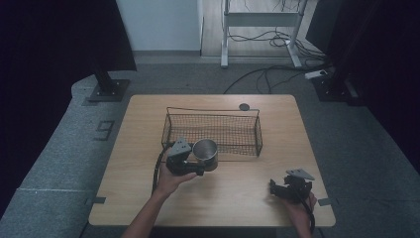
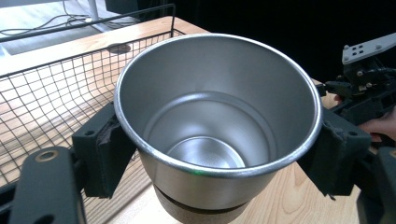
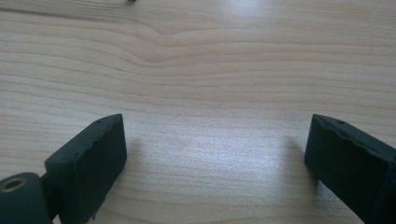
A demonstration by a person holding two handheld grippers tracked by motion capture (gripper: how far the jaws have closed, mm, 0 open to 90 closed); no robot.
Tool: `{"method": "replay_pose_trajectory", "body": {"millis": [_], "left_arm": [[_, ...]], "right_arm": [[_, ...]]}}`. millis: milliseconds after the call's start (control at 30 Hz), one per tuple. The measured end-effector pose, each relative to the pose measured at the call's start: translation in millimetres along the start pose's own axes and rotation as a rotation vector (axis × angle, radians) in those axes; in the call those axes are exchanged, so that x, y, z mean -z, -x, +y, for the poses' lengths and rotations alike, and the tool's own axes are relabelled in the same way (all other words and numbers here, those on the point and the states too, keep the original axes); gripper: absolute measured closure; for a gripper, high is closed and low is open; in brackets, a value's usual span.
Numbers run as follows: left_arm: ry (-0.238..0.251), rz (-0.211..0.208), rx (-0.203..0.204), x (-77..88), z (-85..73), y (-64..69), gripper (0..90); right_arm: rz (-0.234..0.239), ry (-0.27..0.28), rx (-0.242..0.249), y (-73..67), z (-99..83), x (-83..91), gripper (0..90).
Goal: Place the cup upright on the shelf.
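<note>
A shiny metal cup (image 1: 206,153) (image 2: 215,93) stands upright just in front of the wire basket (image 1: 213,110) (image 2: 46,93), at its near left corner. My left gripper (image 1: 202,162) (image 2: 217,156) is shut on the cup, with the pads (image 2: 105,154) pressing its sides below the rim. The cup is empty inside. My right gripper (image 1: 277,188) (image 3: 215,158) rests near the table's front right corner, open, with bare wood between its fingers (image 3: 93,158). The left gripper view also shows the right gripper (image 2: 364,79) beyond the cup.
The black wire basket sits at the middle back of the wooden table (image 1: 237,198) and looks empty. A small dark round disc (image 1: 244,106) (image 2: 119,47) lies behind it. Floor cables (image 1: 267,74) and a desk frame (image 1: 262,20) are beyond the table.
</note>
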State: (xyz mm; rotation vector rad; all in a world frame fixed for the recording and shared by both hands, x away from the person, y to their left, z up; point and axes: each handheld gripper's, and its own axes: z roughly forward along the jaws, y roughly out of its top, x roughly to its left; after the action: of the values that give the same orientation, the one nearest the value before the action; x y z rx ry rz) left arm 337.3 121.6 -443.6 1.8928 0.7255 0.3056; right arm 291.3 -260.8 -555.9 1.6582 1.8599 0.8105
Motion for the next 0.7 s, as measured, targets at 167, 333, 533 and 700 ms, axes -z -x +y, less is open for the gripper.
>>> {"method": "replay_pose_trajectory", "body": {"millis": [167,333,533,700], "left_arm": [[-0.008,0.006,0.009,-1.0,1.3,-5.0,19.0],[-0.002,0.009,0.011,-0.3,4.5,-8.6,19.0],[0.008,0.017,0.022,-0.8,6.5,-15.4,19.0],[0.017,0.010,0.029,-2.1,9.3,-19.0,18.9]], "right_arm": [[0.000,0.000,0.000,0.0,0.0,0.0,5.4],[0.000,0.000,0.000,0.0,0.0,0.0,5.4],[0.000,0.000,-0.001,0.0,0.0,0.0,5.4],[-0.001,0.000,-0.003,-0.1,0.1,-0.1,5.4]]}}
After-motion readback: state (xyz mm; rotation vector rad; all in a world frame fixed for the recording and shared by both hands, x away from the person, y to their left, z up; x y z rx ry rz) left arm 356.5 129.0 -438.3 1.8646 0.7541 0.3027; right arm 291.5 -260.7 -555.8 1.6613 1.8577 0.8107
